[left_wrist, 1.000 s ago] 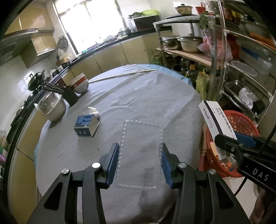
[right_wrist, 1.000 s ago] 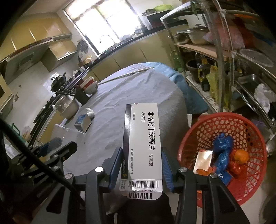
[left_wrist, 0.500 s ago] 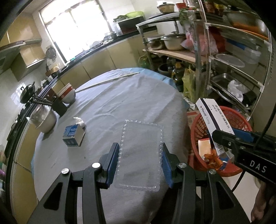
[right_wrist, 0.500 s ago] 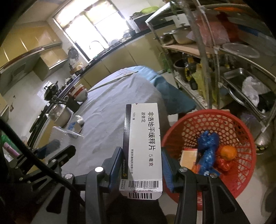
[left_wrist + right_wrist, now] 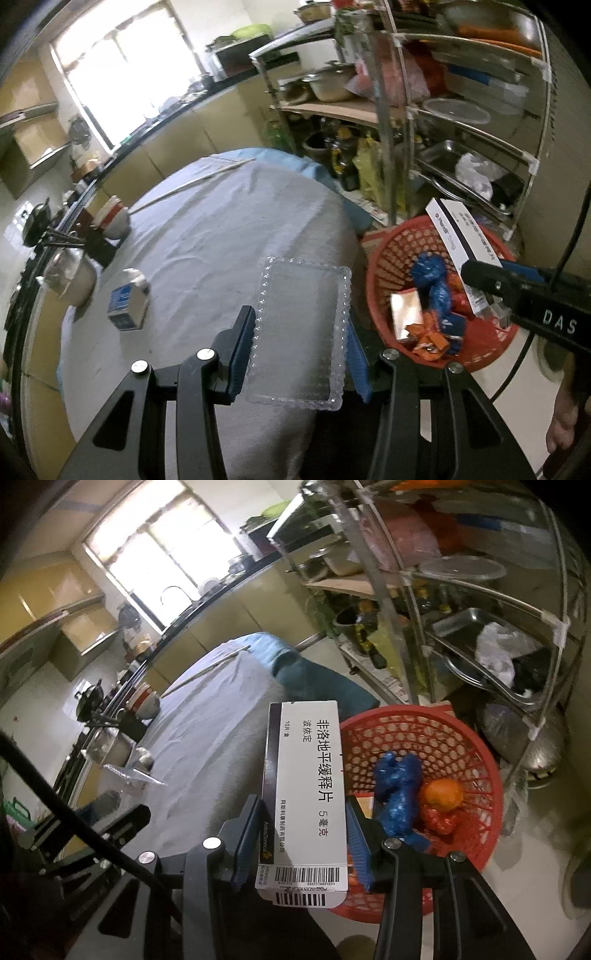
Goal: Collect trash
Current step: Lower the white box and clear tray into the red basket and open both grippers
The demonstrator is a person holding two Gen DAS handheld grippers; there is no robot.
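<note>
My left gripper (image 5: 301,341) is shut on a clear plastic tray (image 5: 299,332), held over the right edge of the grey-clothed table (image 5: 221,229). My right gripper (image 5: 301,830) is shut on a white medicine box (image 5: 308,794) with black lettering and barcodes; in the left wrist view the medicine box (image 5: 461,236) hangs over the red basket (image 5: 388,254). The red basket (image 5: 472,746) stands on the floor beside the table and holds a blue bag (image 5: 397,786), an orange (image 5: 442,794) and several wrappers. A small blue carton (image 5: 125,304) still lies on the table.
A metal rack (image 5: 461,122) loaded with pots, trays and bags stands right behind the basket. A steel pot (image 5: 70,273), stacked bowls (image 5: 114,218) and a dark holder line the table's left edge. A long white stick (image 5: 192,182) lies at the far end.
Both grippers have swung to the right with their loads, away from the table's middle. The red basket has come fully into both views, now under the medicine box.
</note>
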